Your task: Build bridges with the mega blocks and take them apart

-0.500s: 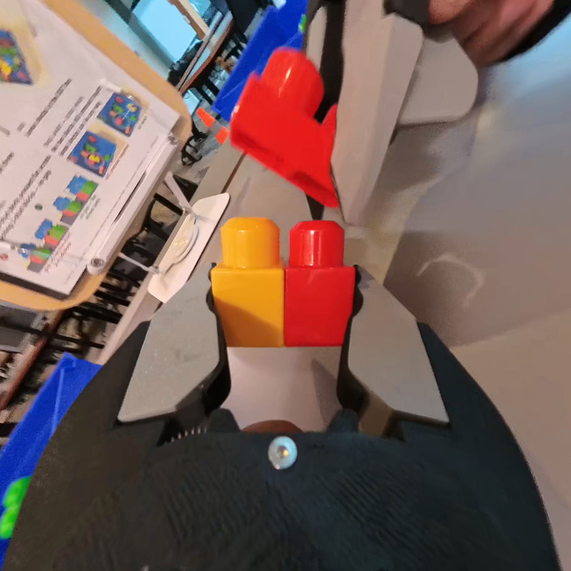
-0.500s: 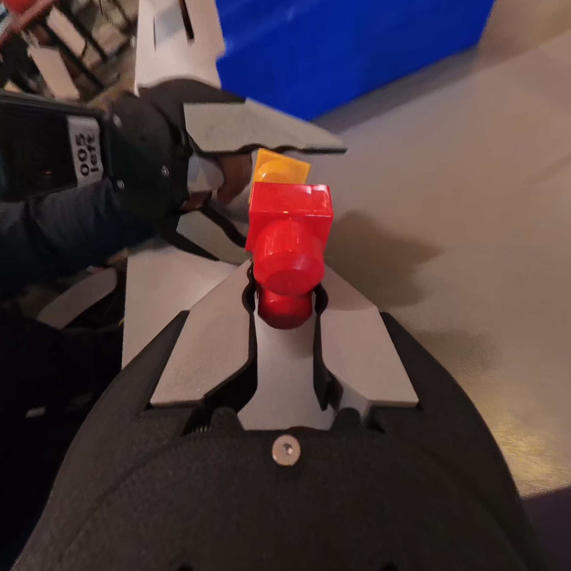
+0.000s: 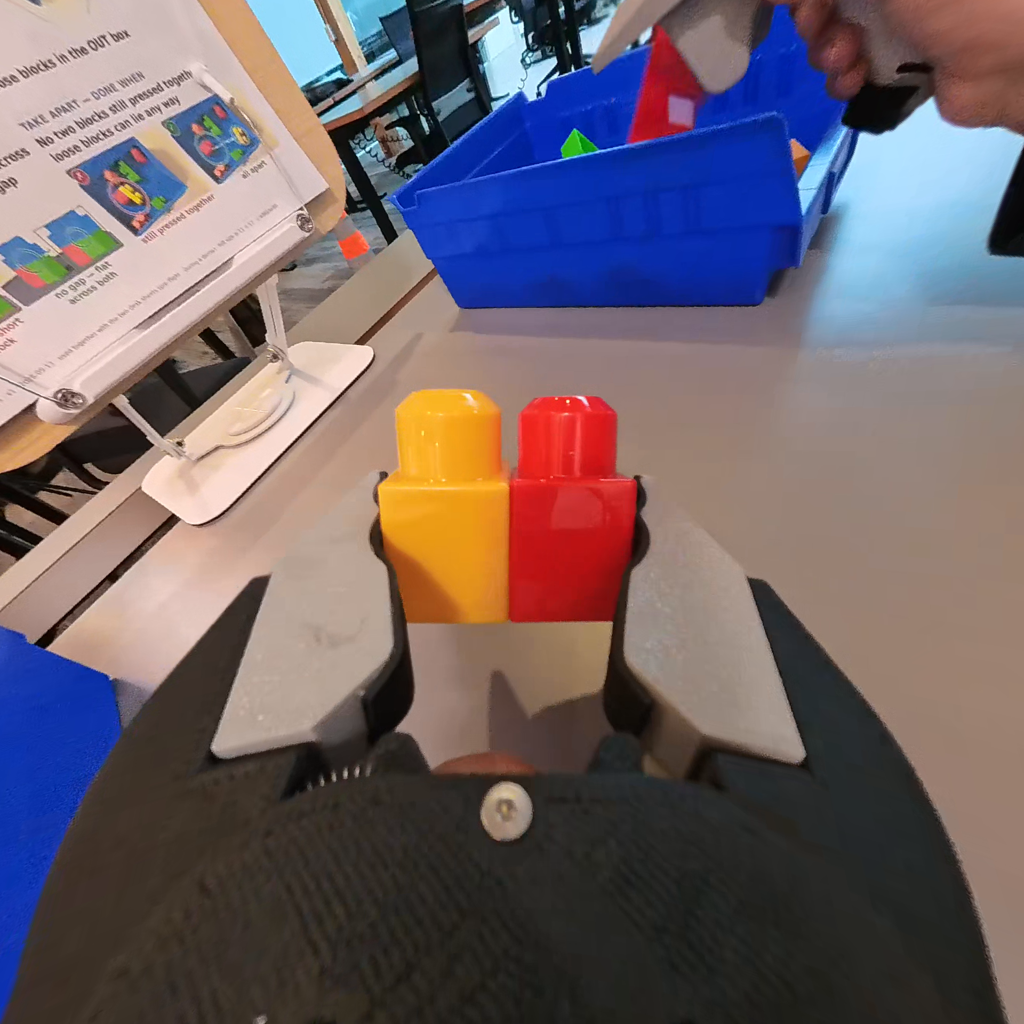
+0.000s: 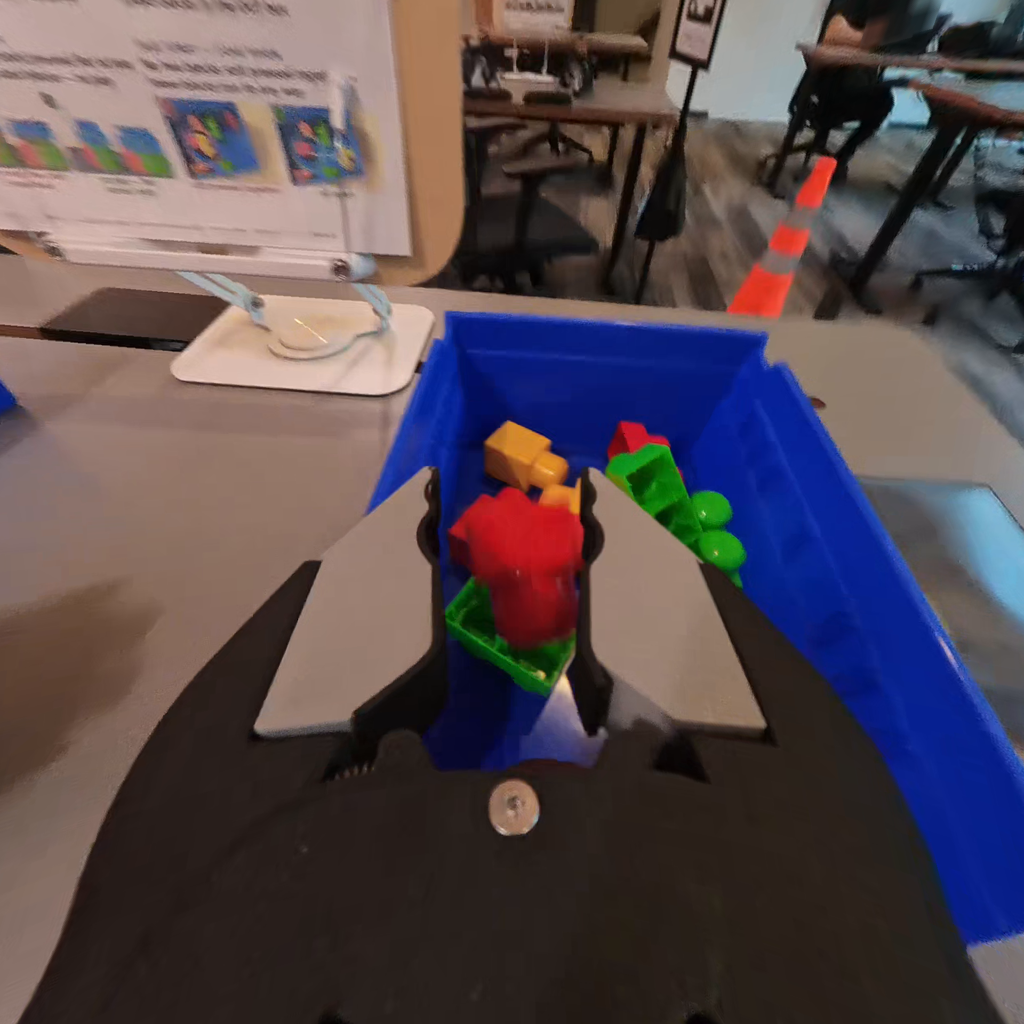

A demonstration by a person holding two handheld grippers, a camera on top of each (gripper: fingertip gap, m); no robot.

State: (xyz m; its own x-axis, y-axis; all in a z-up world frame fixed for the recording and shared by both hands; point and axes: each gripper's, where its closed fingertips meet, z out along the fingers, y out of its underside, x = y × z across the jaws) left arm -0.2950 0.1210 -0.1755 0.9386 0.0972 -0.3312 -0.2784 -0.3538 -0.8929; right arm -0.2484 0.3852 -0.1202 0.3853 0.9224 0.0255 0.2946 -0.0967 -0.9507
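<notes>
In the left wrist view, the left gripper (image 3: 507, 532) clamps a yellow block (image 3: 446, 532) and a red block (image 3: 571, 532) side by side, studs pointing away, above the grey table (image 3: 776, 443). Beyond stands a blue bin (image 3: 598, 238), with the right gripper (image 3: 681, 50) over it. In the right wrist view, the right gripper (image 4: 507, 532) hangs over the bin (image 4: 803, 526), jaws parted; a blurred red piece (image 4: 521, 565) sits between them, and I cannot tell whether it is gripped. Green blocks (image 4: 665, 498) and a yellow one (image 4: 521, 457) lie inside.
</notes>
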